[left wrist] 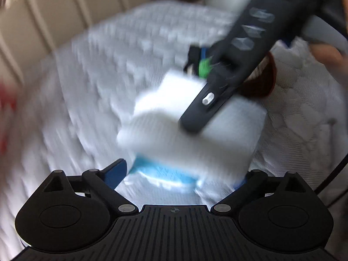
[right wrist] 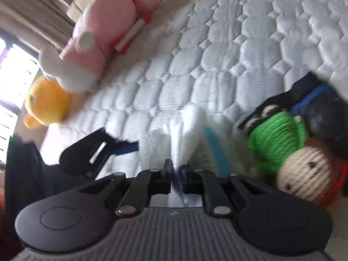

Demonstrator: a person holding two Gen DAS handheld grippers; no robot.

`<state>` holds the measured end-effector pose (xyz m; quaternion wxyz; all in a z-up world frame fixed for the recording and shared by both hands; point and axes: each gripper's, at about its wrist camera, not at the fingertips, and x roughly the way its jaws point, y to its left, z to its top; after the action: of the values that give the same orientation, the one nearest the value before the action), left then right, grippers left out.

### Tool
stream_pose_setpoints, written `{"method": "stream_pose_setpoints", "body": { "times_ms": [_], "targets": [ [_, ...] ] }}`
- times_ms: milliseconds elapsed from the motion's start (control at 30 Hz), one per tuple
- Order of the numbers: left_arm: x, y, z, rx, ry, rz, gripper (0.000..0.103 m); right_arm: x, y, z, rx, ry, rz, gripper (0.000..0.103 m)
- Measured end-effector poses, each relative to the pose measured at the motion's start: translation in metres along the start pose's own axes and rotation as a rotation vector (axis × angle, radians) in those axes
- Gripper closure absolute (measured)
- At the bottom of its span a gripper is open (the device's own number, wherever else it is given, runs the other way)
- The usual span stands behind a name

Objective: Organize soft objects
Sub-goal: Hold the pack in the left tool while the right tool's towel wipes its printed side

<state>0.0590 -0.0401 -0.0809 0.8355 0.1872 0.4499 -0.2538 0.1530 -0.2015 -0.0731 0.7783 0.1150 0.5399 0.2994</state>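
A folded white cloth with a blue stripe (left wrist: 184, 130) lies on the quilted mattress (left wrist: 104, 65). My left gripper (left wrist: 180, 173) stands open over its near end, with the blue fingers (left wrist: 117, 171) apart from the fabric on either side. My right gripper (right wrist: 177, 169) is shut on an edge of the white cloth (right wrist: 187, 130), and its black body (left wrist: 228, 71) crosses the cloth from the upper right. A knitted doll with a green body (right wrist: 274, 139) lies just right of the cloth, partly hidden behind the right gripper in the left wrist view. The left wrist view is heavily blurred.
A pink plush (right wrist: 102, 32) and a yellow duck plush (right wrist: 45, 104) lie at the far left of the mattress (right wrist: 217, 54), near a bright window. A beige padded headboard (left wrist: 43, 21) runs behind. A hand (left wrist: 326, 54) shows at the right edge.
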Motion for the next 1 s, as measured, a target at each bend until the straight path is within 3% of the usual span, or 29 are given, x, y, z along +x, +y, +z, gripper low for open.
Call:
{"method": "stream_pose_setpoints", "body": {
  "times_ms": [133,267,433,467,500,567,667,833,1000],
  "targets": [
    [0.008,0.02,0.001,-0.146,0.044,-0.086,0.003,-0.006,-0.007,0.001,-0.029,-0.026,-0.123,0.091],
    [0.011,0.041,-0.002,-0.32,0.035,-0.171,0.001,-0.002,-0.014,0.0,-0.036,-0.013,-0.199,0.089],
    [0.021,0.061,-0.003,-0.504,-0.043,-0.262,0.0,-0.003,-0.011,-0.003,-0.058,-0.02,-0.195,0.088],
    [0.021,0.063,-0.003,-0.517,-0.058,-0.27,0.0,-0.005,-0.011,-0.004,-0.057,-0.029,-0.185,0.081],
    [0.021,0.062,-0.002,-0.509,-0.067,-0.271,0.0,-0.009,-0.011,-0.005,-0.058,-0.043,-0.177,0.066],
    [0.018,0.058,-0.001,-0.469,-0.076,-0.26,0.0,-0.017,-0.009,-0.004,-0.066,-0.089,-0.166,0.05],
    [0.017,0.041,0.001,-0.359,-0.068,-0.223,0.0,-0.017,0.002,0.0,-0.122,-0.126,-0.148,0.042],
    [0.017,0.025,-0.001,-0.264,-0.058,-0.206,0.0,0.014,0.019,-0.002,-0.268,-0.066,-0.216,0.042],
    [0.02,0.035,-0.002,-0.335,-0.066,-0.237,0.0,0.02,0.014,0.005,-0.263,-0.081,-0.17,0.044]
  ]
}}
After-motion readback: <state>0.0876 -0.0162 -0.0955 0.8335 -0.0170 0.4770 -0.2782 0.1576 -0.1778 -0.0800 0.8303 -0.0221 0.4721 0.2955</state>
